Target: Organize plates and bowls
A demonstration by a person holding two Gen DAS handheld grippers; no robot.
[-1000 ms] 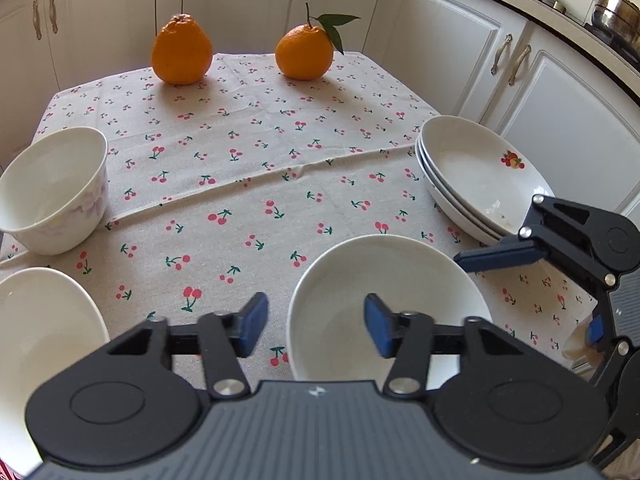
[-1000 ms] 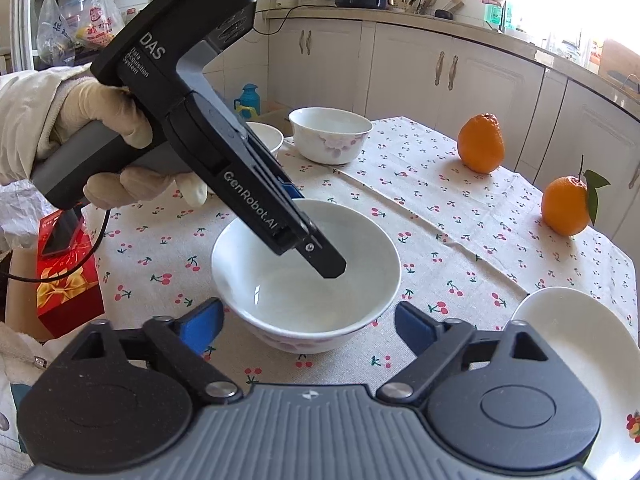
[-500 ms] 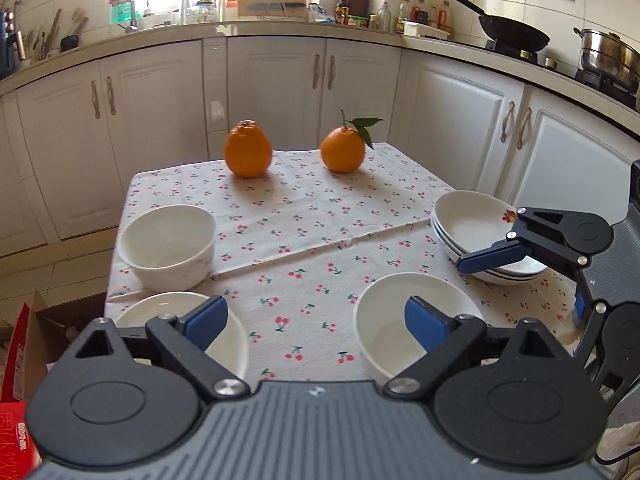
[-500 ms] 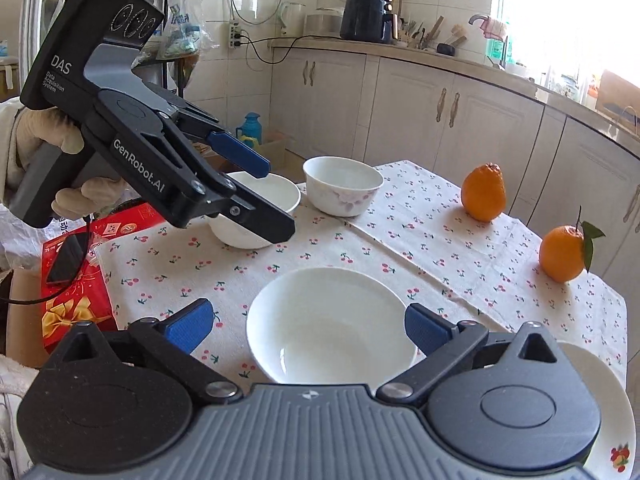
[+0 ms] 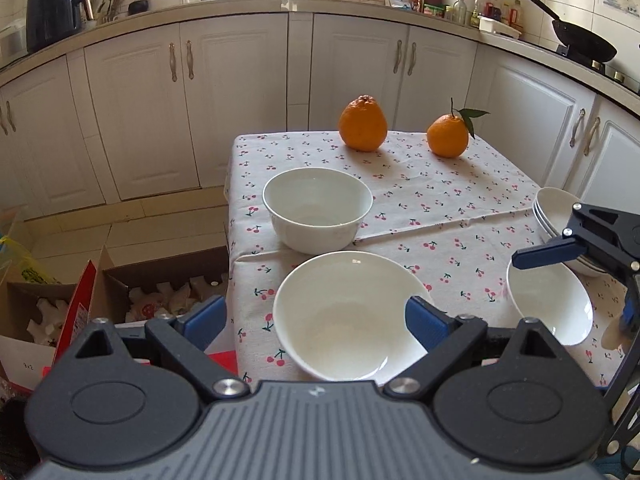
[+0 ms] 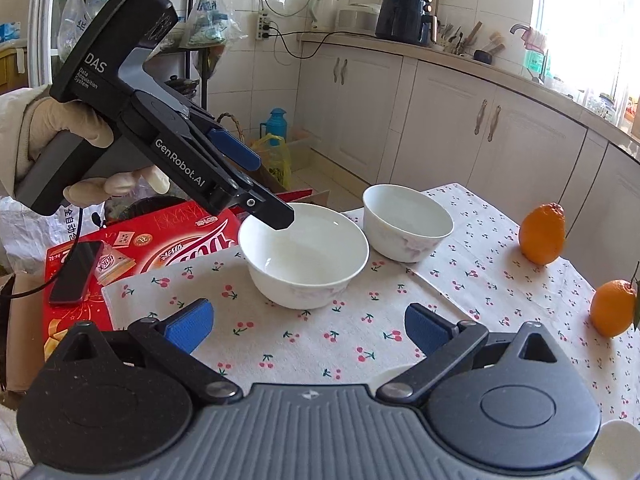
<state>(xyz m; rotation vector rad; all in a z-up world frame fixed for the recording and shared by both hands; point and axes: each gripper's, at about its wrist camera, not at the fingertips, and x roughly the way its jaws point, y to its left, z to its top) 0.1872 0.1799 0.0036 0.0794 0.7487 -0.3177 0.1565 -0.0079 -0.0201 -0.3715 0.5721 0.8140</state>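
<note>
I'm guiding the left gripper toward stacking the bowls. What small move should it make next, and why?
Probably lower the left gripper so one finger goes inside the near bowl and one outside, then close on the rim. Its jaws are open and empty, poised just above that bowl, which sits alone beside the far bowl.

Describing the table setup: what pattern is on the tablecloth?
Small red cherries on beige tablecloth, clearest in the left wrist view.

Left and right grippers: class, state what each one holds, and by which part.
Nothing is held. The left gripper and right gripper are both open.
</note>
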